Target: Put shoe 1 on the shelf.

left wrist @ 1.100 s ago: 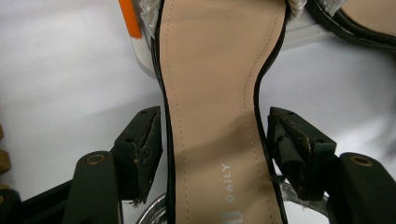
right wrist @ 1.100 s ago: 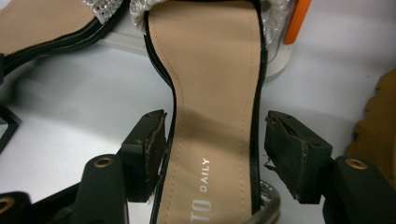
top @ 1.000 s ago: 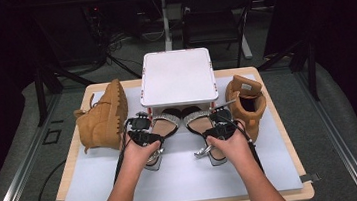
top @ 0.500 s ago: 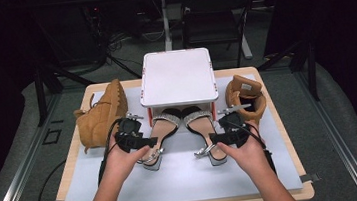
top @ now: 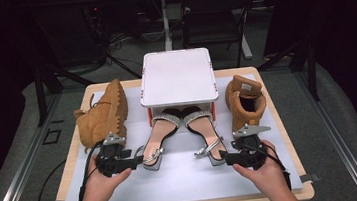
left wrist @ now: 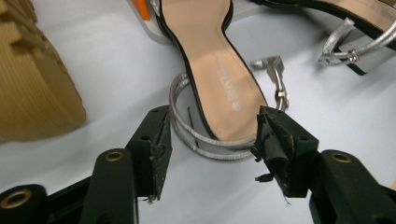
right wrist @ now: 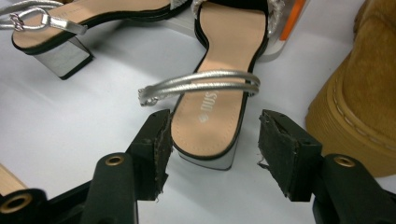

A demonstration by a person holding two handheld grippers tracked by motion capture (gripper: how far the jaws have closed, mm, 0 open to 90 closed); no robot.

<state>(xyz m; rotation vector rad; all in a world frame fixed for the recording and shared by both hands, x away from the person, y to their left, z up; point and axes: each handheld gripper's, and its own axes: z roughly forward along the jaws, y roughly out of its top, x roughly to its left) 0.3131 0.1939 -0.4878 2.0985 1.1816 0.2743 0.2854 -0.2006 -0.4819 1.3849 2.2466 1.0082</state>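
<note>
Showing partial gold insole lettering, left sandal (left wrist: 219, 79), right sandal (right wrist: 219, 93).

— Where do the sandals lie?
— The left sandal (top: 159, 138) and right sandal (top: 204, 133) lie side by side on the table (top: 176, 191), toes under the raised platform (top: 177, 77).
— And the boots?
— The left boot (top: 103, 113) lies on its side left of the platform, the right boot (top: 245, 99) stands right of it.

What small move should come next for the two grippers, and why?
Probably swing the left gripper toward the tan suede boot lying on its side: both silver block-heeled sandals already sit toes-under the white shelf, and its jaws, just closing, stand clear with nothing gripped.
</note>
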